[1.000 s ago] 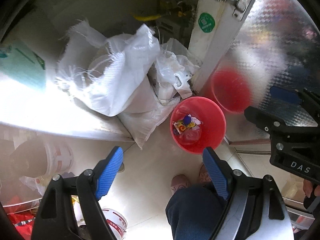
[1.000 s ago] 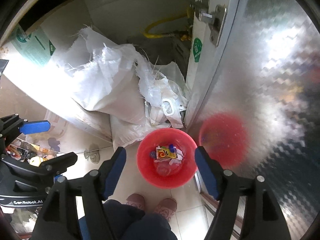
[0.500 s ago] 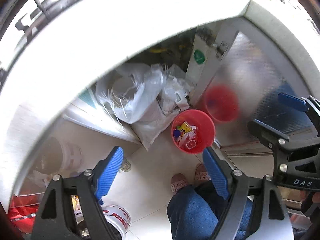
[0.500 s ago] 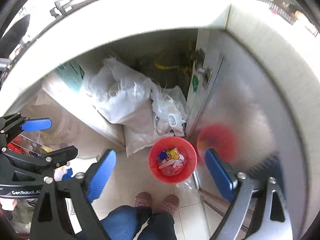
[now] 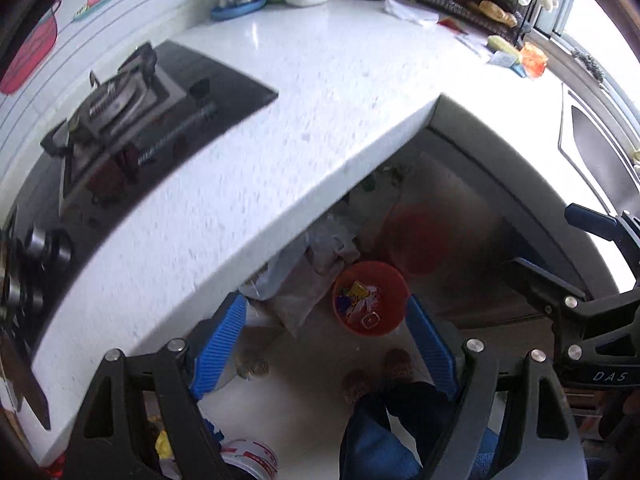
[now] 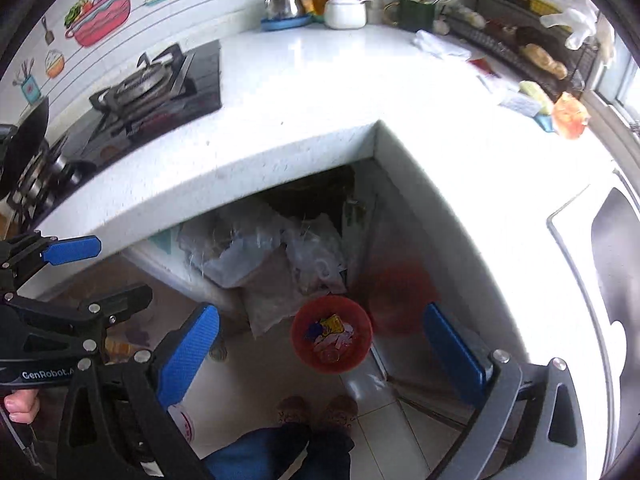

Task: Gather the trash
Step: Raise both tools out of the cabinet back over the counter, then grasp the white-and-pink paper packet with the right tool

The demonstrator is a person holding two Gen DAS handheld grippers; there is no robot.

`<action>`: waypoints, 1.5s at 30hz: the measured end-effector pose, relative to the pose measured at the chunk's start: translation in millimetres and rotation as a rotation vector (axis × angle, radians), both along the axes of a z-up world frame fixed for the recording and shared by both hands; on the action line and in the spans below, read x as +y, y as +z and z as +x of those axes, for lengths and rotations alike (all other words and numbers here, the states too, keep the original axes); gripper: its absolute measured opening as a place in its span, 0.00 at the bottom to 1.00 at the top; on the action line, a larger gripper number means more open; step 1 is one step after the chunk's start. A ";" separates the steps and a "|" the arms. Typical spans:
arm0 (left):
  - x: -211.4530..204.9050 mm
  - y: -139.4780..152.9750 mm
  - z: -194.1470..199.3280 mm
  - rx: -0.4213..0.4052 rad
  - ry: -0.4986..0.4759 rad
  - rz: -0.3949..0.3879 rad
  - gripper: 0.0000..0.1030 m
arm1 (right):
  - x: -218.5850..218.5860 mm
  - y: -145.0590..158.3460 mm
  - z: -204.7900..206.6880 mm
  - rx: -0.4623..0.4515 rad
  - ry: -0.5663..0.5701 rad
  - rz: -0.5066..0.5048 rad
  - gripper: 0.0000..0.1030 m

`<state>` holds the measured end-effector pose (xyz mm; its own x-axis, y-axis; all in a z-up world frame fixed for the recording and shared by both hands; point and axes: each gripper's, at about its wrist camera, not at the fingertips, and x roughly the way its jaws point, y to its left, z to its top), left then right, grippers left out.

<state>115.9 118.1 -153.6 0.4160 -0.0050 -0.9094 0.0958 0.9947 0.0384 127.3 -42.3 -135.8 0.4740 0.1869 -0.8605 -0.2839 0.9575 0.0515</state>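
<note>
Standing on the floor tiles, the red trash bin (image 6: 330, 333) held wrappers, at 6 o'clock from the white countertop (image 6: 304, 92). The left gripper (image 5: 326, 344) was open and empty. The right gripper (image 6: 320, 356) was opening its jaws, nothing between them.

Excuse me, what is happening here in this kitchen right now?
A person stands at the corner of a white counter, holding one tool in each hand. Both the left tool and the right tool are empty; the right one's jaws are opening. On the floor below sits a red bin holding wrappers, beside white sacks under the counter.
</note>
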 end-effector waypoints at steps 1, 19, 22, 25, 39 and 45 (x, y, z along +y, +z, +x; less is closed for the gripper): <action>-1.1 7.3 2.3 -0.010 -0.011 -0.002 0.78 | -2.6 5.5 1.3 -0.006 -0.012 -0.003 0.99; -74.6 53.5 94.0 -0.101 -0.169 -0.009 0.78 | -64.2 50.8 56.9 -0.093 -0.167 -0.025 0.99; -87.9 52.4 118.3 -0.099 -0.183 -0.009 0.78 | -75.1 51.6 74.3 -0.094 -0.172 -0.025 0.99; -101.0 50.7 145.4 -0.093 -0.194 -0.009 0.78 | -86.3 51.1 96.5 -0.095 -0.171 -0.035 0.99; -149.1 39.0 247.7 -0.063 -0.165 -0.035 0.78 | -115.4 54.9 199.5 -0.166 0.136 -0.175 0.99; -156.2 28.8 270.4 -0.035 -0.140 -0.026 0.78 | -120.4 35.0 232.6 -0.155 0.318 -0.256 0.81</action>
<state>386.4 -38.1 -124.8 0.4409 -0.0882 -0.8932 0.2324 0.9724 0.0187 359.9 -162.7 -100.8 0.5549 0.1342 -0.8210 -0.5523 0.7975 -0.2429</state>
